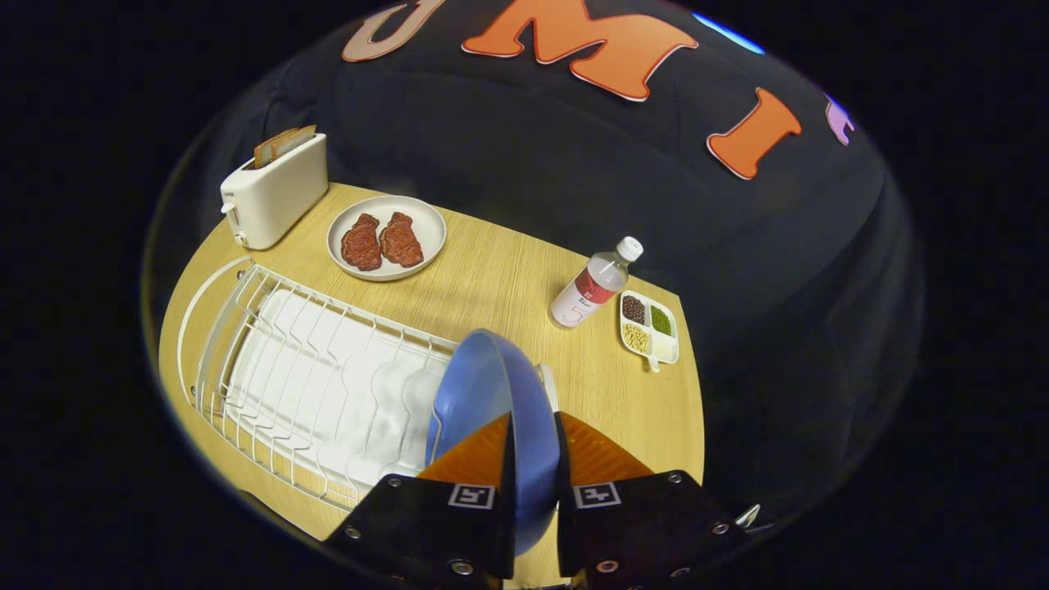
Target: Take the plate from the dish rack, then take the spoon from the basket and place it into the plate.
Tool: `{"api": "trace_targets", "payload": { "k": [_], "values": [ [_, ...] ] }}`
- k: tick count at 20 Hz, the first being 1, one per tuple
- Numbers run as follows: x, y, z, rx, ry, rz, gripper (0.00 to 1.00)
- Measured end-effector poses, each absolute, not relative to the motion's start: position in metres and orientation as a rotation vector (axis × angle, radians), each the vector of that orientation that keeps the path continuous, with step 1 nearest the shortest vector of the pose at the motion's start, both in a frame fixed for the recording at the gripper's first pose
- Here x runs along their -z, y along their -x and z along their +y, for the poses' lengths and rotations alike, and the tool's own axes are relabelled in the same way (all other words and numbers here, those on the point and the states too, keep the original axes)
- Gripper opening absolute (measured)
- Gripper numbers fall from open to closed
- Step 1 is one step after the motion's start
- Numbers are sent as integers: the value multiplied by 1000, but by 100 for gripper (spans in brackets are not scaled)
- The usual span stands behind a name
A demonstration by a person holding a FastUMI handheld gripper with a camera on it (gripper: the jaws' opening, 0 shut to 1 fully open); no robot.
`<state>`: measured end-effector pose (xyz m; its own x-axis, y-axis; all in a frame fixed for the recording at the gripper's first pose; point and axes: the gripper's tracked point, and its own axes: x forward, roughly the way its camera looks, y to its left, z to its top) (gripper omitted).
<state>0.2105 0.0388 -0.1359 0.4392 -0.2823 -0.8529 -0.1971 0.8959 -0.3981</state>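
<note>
Right now the gripper (534,459) has its two fingers pressed against opposite faces of the blue plate (483,393), clamping its rim edge-on, so the plate stands upright between them at the near end of the dish rack (311,377). Whether the plate is clear of the rack's wires or resting in them, I cannot tell. It looks stiff and smooth, likely light plastic or glazed ware, so it may slip or swing in a rim pinch; a deep bite on the rim, as here, seems the sound hold. Beyond the rack on the wooden table (508,279) sits a white plate with two pieces of meat (386,238), and past that a toaster (274,197). To the rack's far right stand a bottle (594,283) and a small divided dish of beans (649,326).
</note>
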Motion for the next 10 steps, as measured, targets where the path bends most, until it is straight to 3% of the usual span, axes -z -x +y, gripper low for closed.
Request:
{"api": "trace_targets", "payload": {
  "k": [10],
  "values": [
    [98,-192,43,2,418,1078,21]
  ]
}}
